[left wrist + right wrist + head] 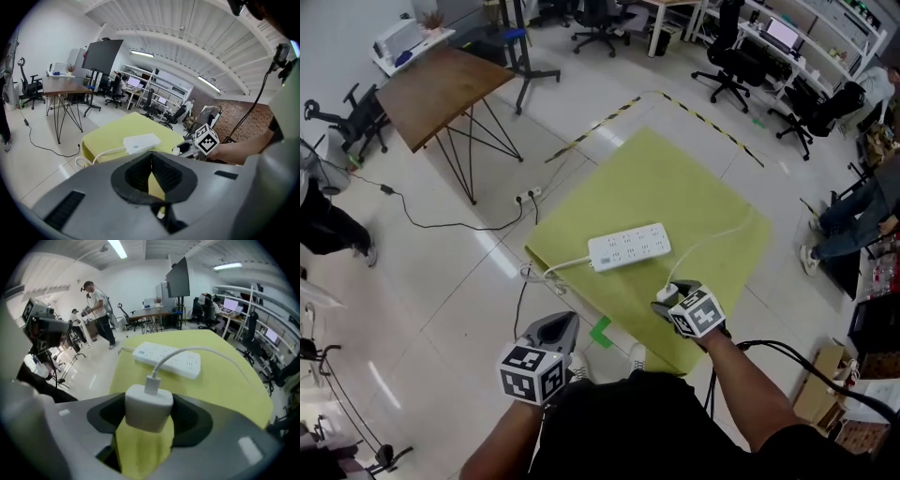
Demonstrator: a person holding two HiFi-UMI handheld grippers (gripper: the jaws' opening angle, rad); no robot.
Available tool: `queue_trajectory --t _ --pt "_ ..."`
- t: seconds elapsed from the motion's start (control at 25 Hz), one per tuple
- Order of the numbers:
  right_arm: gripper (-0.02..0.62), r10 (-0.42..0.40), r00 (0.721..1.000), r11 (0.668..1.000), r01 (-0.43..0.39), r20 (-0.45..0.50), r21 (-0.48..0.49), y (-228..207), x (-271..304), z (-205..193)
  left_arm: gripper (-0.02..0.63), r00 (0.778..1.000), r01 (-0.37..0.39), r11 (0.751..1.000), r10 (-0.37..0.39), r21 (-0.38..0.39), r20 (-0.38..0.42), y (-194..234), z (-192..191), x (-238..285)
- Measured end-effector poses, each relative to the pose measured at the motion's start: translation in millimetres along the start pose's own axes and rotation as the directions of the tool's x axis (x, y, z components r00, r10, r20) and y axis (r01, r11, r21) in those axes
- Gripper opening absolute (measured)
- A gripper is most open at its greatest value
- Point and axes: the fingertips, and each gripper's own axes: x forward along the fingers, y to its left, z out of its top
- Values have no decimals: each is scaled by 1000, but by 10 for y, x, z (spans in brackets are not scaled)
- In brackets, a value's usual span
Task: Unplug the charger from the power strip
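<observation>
A white power strip (628, 248) lies flat in the middle of the yellow-green table (675, 169), with nothing plugged into it. My right gripper (670, 298) hangs over the table's near edge, shut on the white charger (667, 293). In the right gripper view the charger (147, 406) sits squarely between the jaws, clear of the power strip (168, 359). Its white cable (187, 352) loops across the cloth. My left gripper (558, 328) hovers off the table's near left corner, jaws together and holding nothing. The left gripper view shows the power strip (140, 142) ahead.
The strip's own lead (558, 267) drops off the table's left edge to the floor. A wooden table (441, 84) on wire legs stands at far left, with a floor socket (528, 197) and black cord beside it. Office chairs and desks line the back. A person (98, 301) stands beyond the table.
</observation>
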Motion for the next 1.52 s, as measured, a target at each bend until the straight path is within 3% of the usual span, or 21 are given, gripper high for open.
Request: queue_trajectory --t 0.24,0.52,1.28,1.52 --pt "291 -35 979 998 23 -199 -65 35 -54 -632 8 998 56 998 -56 28 -26 -197 13 154" --pt "296 -73 969 994 50 -236 -101 51 95 -802 8 996 85 995 -83 49 -42 -358 -7 208" --pt "328 -116 981 991 102 -155 -90 7 94 -633 8 998 63 997 -62 37 -27 -219 -10 25" --pt "327 -132 988 991 134 -82 10 146 -158 -585 6 993 116 992 -115 51 -39 -261 -39 11"
